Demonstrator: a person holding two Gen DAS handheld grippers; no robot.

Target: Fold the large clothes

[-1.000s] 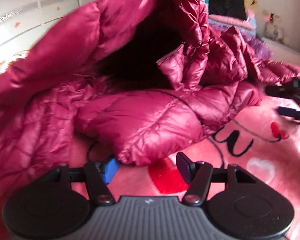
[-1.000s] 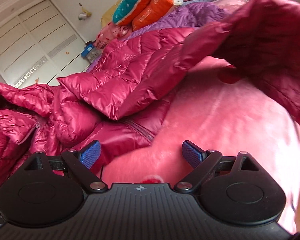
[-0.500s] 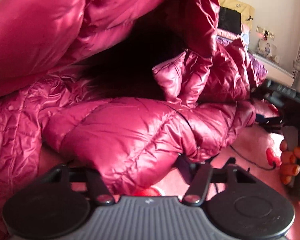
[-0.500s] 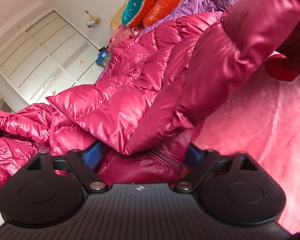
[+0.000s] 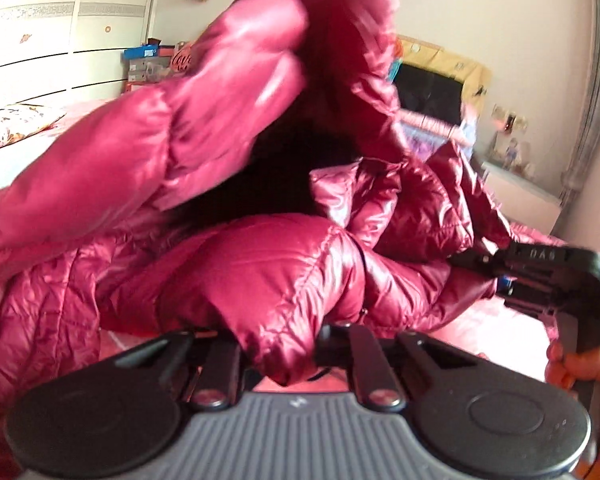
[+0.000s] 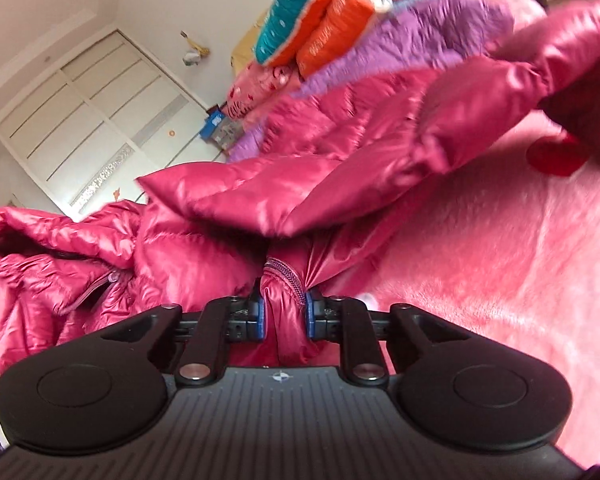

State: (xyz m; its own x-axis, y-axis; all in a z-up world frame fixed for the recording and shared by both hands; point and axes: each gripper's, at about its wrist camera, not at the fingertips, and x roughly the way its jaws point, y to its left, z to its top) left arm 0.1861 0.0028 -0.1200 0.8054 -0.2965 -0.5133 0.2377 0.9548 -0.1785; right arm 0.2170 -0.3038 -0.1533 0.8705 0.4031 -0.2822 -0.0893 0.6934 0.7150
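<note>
A shiny crimson down jacket (image 5: pixel 260 272) lies bunched on a pink blanket (image 6: pixel 480 280), its dark hood opening (image 5: pixel 296 168) facing the left wrist camera. My left gripper (image 5: pixel 280 344) is shut on a puffy fold of the jacket, which hides the pads. In the right wrist view the same jacket (image 6: pixel 260 192) spreads away, and my right gripper (image 6: pixel 284 316) is closing, its blue pads pressing on a bunched edge with the zipper (image 6: pixel 288 280). The right gripper (image 5: pixel 504 280) also shows at the jacket's right end in the left wrist view, held by a hand (image 5: pixel 572 364).
A purple quilted garment (image 6: pixel 420 36) and folded teal and orange bedding (image 6: pixel 312 12) are stacked behind the jacket. A white wardrobe (image 6: pixel 92 120) stands against the far wall. A patterned pillow (image 5: pixel 12 124) lies at the left.
Both grippers went from open over the blanket to closed on jacket fabric. Both rose a little, and the jacket is lifted and bunched up with them.
</note>
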